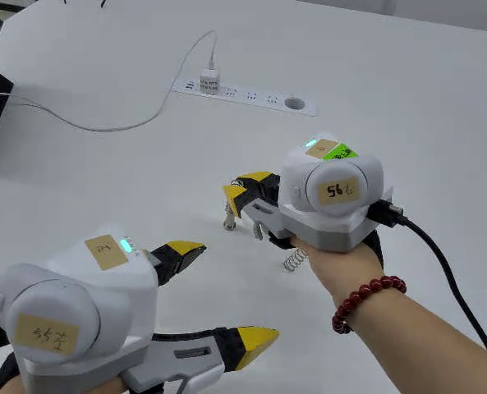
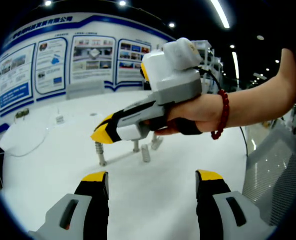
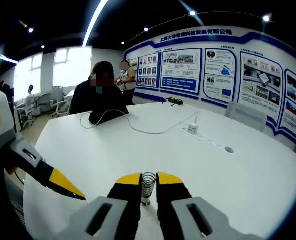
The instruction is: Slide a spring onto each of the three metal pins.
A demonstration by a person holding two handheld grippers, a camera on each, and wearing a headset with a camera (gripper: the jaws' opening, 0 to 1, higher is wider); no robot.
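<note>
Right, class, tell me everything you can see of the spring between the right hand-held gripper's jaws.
The spring is a small, silvery coil of thin wire, metal by its look. It stands upright, pinched on both sides between the yellow-tipped jaws of the right hand-held gripper. Its lower end seems to sit over a metal pin standing on the white table.

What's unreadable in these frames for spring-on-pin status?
1. Right gripper view: jaws of the right tool hide whether the steel coil spring sits over the short metal pin.
2. Head view: that tool's white body covers part of the white bench, so pin count is unsure.
3. Left gripper view: upright pins too small to tell which carry springs.
</note>
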